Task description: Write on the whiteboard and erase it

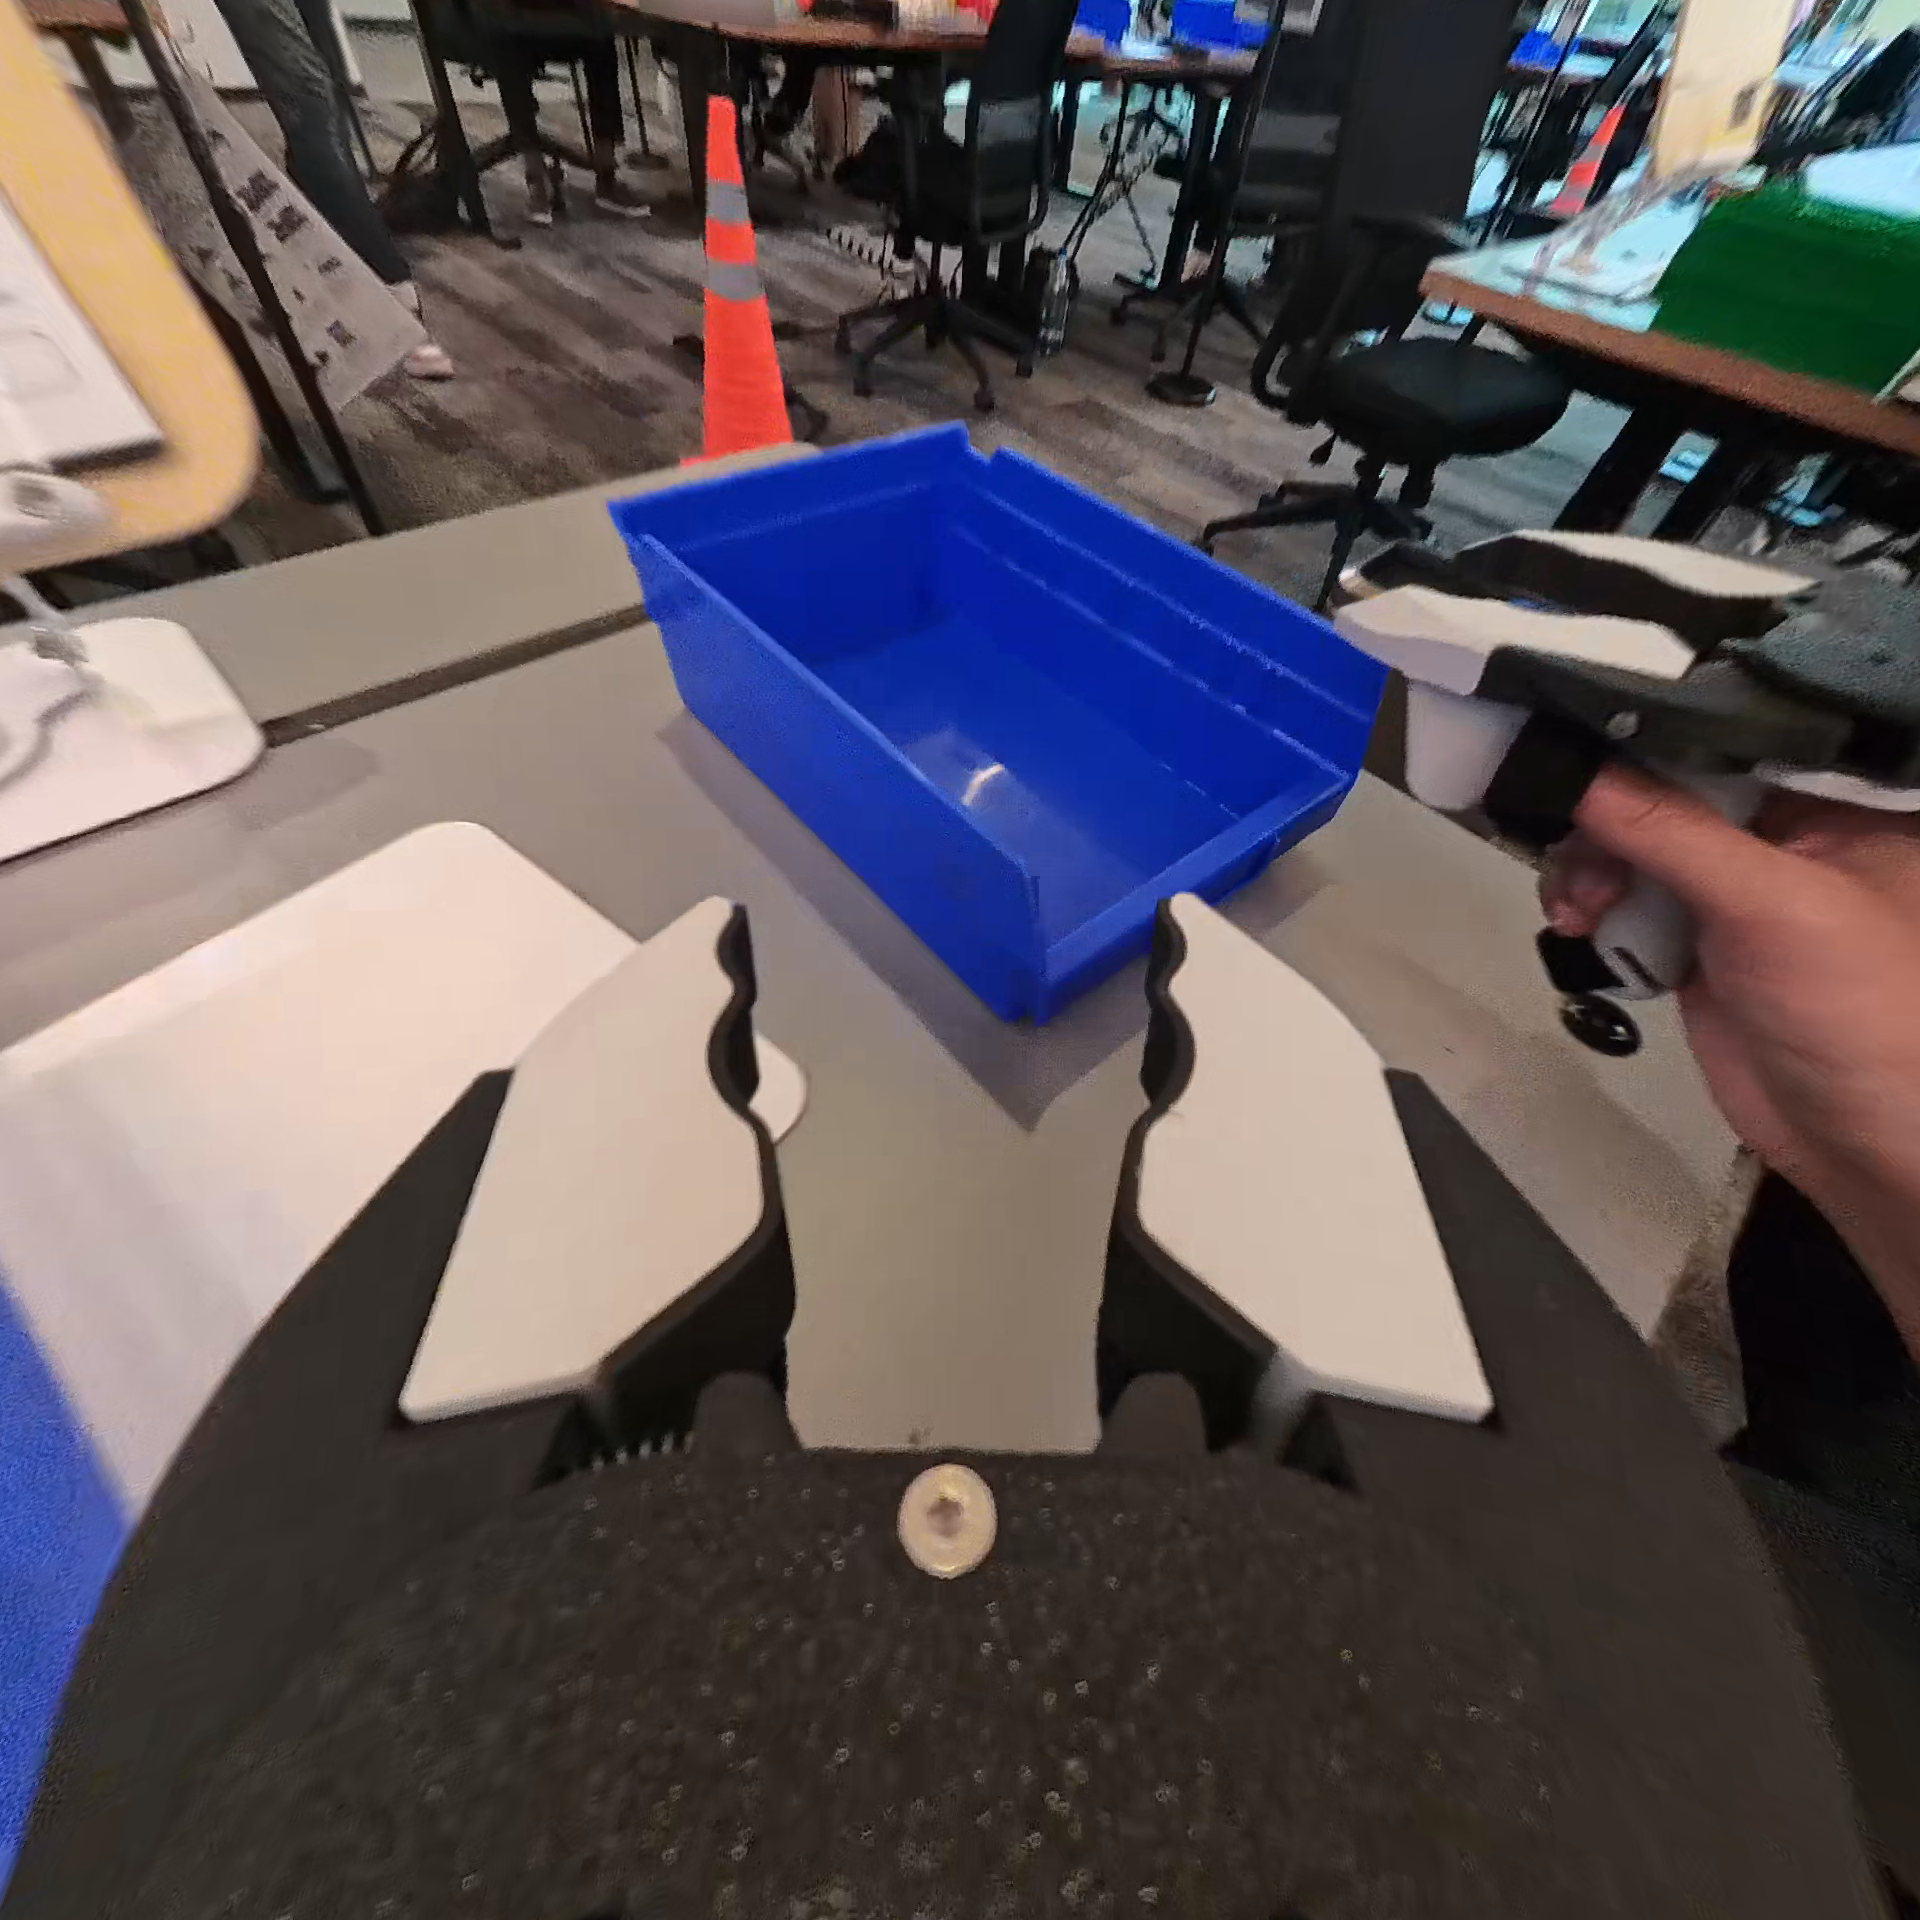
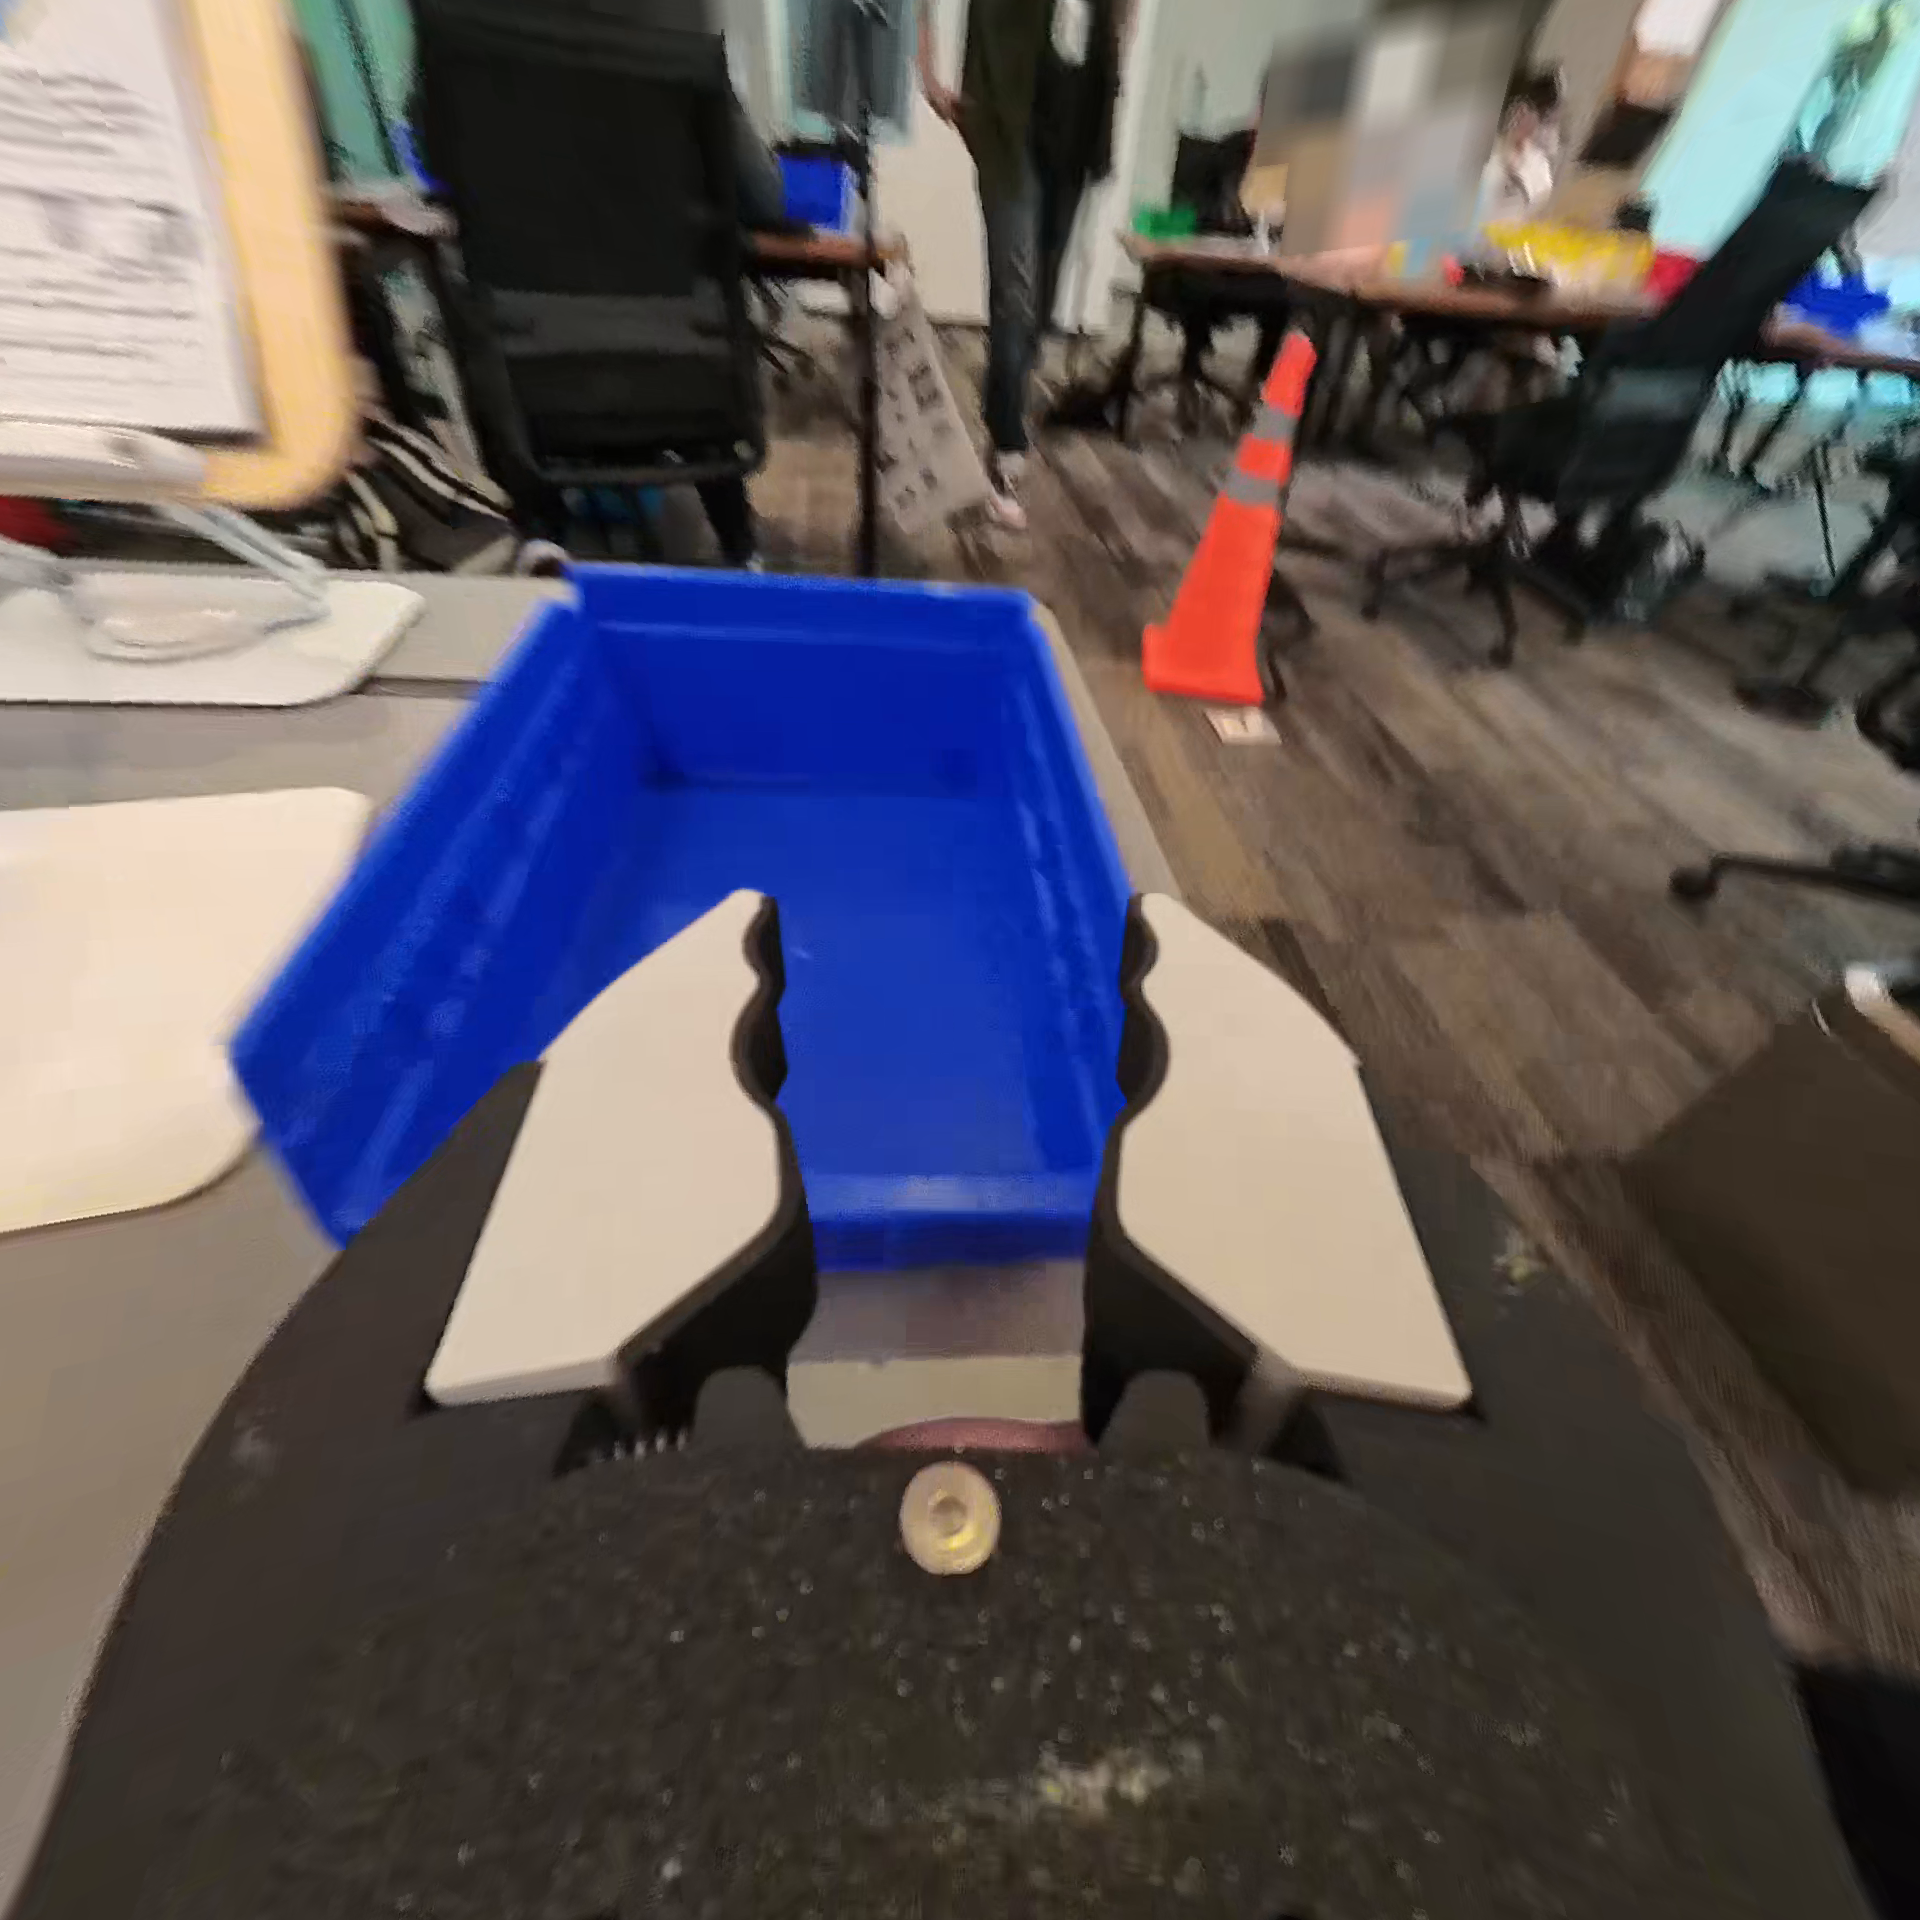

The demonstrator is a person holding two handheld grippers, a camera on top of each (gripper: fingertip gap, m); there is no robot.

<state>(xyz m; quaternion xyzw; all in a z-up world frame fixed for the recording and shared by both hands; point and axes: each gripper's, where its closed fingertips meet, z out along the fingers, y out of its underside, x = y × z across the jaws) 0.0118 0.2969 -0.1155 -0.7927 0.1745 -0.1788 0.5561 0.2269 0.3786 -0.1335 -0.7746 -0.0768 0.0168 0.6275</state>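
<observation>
Whiteboard [image 1: 260, 1039] lies flat beside open left tool [image 1: 948, 925].

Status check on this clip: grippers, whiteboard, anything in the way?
Left gripper open, empty. Right gripper open, empty, over empty blue plastic bin. Flat white rounded whiteboard blank, untouched on grey table. No marker or eraser visible.

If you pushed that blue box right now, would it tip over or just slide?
The blue box would probably slide: it sits low and wide on the smooth grey table. It looks empty and thin-walled, so likely light. Its plastic looks stiff, not floppy.
</observation>
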